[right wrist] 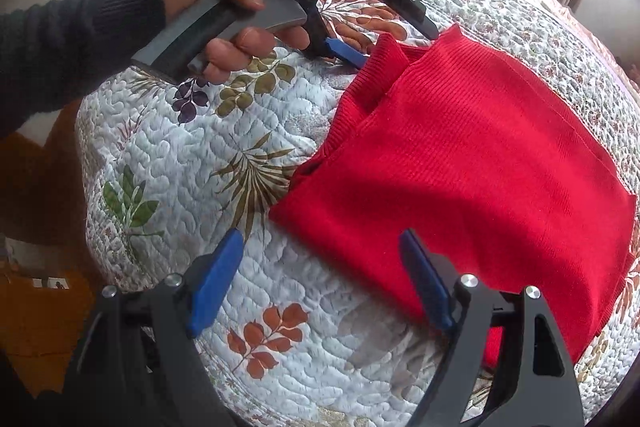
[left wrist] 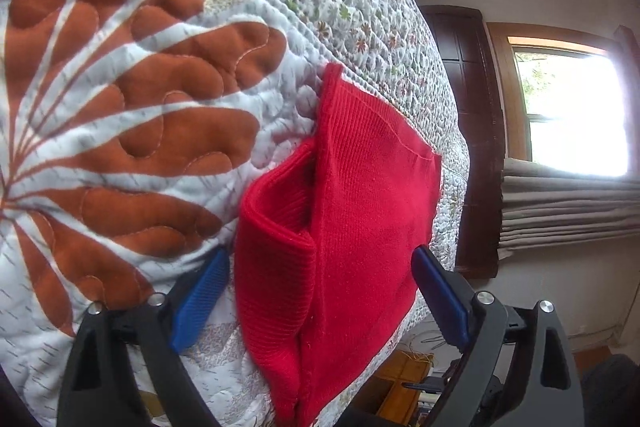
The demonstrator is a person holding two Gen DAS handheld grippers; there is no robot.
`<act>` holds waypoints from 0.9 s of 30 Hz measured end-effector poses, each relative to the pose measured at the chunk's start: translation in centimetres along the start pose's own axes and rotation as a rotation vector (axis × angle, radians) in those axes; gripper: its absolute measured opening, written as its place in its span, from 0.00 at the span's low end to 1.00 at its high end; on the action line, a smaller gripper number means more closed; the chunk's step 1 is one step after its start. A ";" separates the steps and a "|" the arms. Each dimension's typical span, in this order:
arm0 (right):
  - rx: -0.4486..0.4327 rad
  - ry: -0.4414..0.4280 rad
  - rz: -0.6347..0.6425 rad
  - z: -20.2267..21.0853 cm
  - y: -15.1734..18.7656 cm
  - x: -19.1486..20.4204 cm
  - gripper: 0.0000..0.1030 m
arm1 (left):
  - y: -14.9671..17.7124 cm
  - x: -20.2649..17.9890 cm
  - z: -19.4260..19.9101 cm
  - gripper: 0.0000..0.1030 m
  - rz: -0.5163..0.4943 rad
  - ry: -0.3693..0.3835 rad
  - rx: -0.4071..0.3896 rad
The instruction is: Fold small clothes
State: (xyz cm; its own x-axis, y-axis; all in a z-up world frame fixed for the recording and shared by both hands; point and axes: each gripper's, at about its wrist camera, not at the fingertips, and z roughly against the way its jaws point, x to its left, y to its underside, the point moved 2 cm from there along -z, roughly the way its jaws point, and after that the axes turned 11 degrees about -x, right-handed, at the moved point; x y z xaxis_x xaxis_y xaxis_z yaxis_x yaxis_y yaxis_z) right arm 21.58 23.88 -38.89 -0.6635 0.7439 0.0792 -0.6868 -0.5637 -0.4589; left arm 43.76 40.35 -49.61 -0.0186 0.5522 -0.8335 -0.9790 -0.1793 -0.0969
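Note:
A red ribbed knit garment (left wrist: 360, 187) lies partly folded on the quilted bedspread (left wrist: 120, 107), with a thick folded flap (left wrist: 276, 251) along one side. My left gripper (left wrist: 320, 254) is open, and its blue pads (left wrist: 200, 299) straddle the near end of the garment. In the right wrist view the same garment (right wrist: 480, 167) spreads out flat to the right. The left gripper (right wrist: 396, 47) sits at its far corner, held by a hand (right wrist: 224, 7). My right gripper (right wrist: 320, 235) is open at the garment's near corner, with one pad (right wrist: 428, 283) over the red cloth.
The bedspread (right wrist: 200, 155), white with leaf prints, drops off at its left edge to an orange floor (right wrist: 36, 327). A dark sleeve (right wrist: 72, 35) reaches in from the left. Beyond the bed stand a dark wooden cabinet (left wrist: 476, 127), a bright window (left wrist: 572, 107) and bunched curtains (left wrist: 568, 207).

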 end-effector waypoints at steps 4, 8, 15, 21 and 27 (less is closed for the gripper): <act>-0.002 0.012 0.000 -0.9 0.1 0.0 0.78 | -0.1 0.2 0.0 0.91 0.014 0.014 -0.007; -0.034 0.114 0.094 -1.2 0.9 1.1 0.78 | 0.2 -0.4 -0.3 0.91 -0.002 0.039 0.001; -0.089 0.332 0.472 -3.3 5.0 6.0 0.78 | 0.3 -0.5 -1.1 0.91 -0.004 0.054 -0.004; -0.082 0.433 0.539 -6.3 4.9 6.3 0.72 | 0.4 -1.0 -1.5 0.91 0.004 0.084 -0.008; -0.075 0.449 0.533 -7.9 3.3 5.7 0.68 | 0.1 -1.0 -2.8 0.72 0.045 0.078 0.010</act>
State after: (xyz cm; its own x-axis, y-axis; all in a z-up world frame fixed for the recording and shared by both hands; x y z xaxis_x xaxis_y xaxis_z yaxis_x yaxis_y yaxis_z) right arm 17.91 29.09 -46.98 -0.7066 0.4580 -0.5394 -0.2684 -0.8788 -0.3945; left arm 44.28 37.46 -50.31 -0.0468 0.4790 -0.8766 -0.9795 -0.1940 -0.0537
